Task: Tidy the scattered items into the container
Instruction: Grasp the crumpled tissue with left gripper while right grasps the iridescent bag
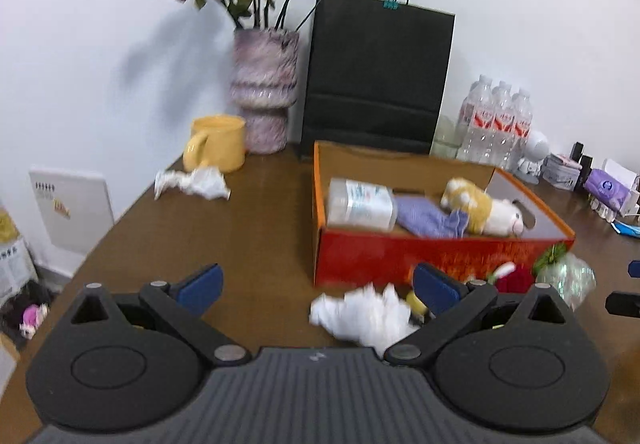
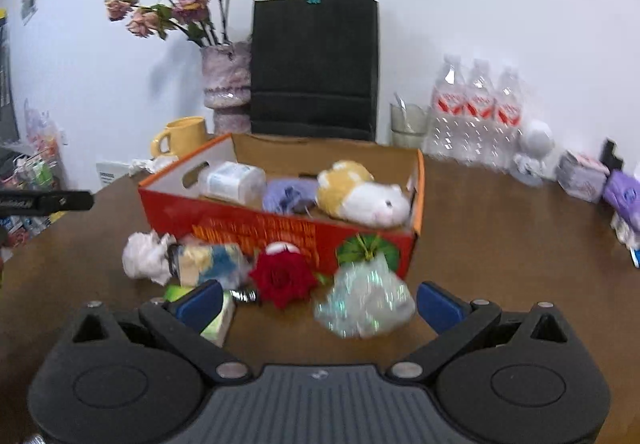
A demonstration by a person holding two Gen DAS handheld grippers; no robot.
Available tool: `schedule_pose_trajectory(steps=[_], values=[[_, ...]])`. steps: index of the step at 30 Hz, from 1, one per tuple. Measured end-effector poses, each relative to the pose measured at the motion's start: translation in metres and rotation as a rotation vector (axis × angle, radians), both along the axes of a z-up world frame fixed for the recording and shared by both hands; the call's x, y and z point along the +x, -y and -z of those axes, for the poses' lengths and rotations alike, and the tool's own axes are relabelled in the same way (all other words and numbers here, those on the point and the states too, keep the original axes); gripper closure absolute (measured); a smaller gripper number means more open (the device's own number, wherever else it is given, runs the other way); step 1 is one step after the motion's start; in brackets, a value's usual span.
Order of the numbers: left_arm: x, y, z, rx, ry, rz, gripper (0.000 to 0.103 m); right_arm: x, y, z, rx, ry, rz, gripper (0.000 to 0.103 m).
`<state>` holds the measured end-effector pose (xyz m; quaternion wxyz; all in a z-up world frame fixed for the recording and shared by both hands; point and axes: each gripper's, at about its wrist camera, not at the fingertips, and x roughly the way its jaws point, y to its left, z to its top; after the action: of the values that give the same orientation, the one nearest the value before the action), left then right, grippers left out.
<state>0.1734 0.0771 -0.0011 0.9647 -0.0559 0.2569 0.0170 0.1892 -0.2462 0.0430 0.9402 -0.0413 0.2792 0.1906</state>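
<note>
A red cardboard box (image 1: 384,256) (image 2: 248,224) stands on the brown table and holds a clear bottle (image 1: 360,204) (image 2: 234,182), a purple cloth (image 1: 428,218) (image 2: 286,194) and a yellow-white plush (image 1: 484,212) (image 2: 360,192). In front of the box lie a crumpled white tissue (image 1: 360,314) (image 2: 144,258), a small jar (image 2: 208,262), a red fabric rose (image 2: 282,278) (image 1: 516,280) and a shiny plastic wrap (image 2: 362,300) (image 1: 568,278). My left gripper (image 1: 318,286) hovers open above the tissue. My right gripper (image 2: 320,302) is open too, with the rose and wrap just ahead of its fingers.
Another crumpled tissue (image 1: 192,184) lies by a yellow mug (image 1: 216,144) (image 2: 182,136). Against the back wall stand a vase of dried flowers (image 1: 264,92), a black paper bag (image 1: 376,72) (image 2: 314,64) and water bottles (image 1: 496,120) (image 2: 476,108). Small items crowd the right edge.
</note>
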Motion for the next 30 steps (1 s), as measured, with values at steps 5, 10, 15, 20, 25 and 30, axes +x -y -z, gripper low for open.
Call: schedule_pose_trajectory(steps=[5, 10, 15, 20, 25, 30], values=[[-0.013, 0.006, 0.017, -0.027, -0.014, -0.012, 0.000, -0.002, 0.005, 0.019, 0.038, -0.015, 0.056, 0.000], [-0.006, 0.015, 0.027, 0.000, -0.049, 0.006, 0.000, 0.007, 0.003, 0.033, 0.019, -0.051, 0.065, 0.000], [-0.001, 0.022, 0.032, 0.019, -0.054, 0.025, 0.000, 0.013, 0.005, 0.036, 0.024, -0.051, 0.086, 0.000], [0.016, 0.030, 0.038, 0.084, -0.081, 0.040, 0.000, 0.030, 0.007, 0.042, -0.007, -0.064, 0.106, 0.000], [0.040, 0.042, 0.052, 0.162, -0.119, 0.083, 0.003, 0.056, 0.009, 0.049, -0.017, -0.091, 0.119, 0.006], [0.054, 0.047, 0.064, 0.180, -0.152, 0.098, 0.027, 0.073, 0.007, 0.052, -0.017, -0.092, 0.112, 0.012]])
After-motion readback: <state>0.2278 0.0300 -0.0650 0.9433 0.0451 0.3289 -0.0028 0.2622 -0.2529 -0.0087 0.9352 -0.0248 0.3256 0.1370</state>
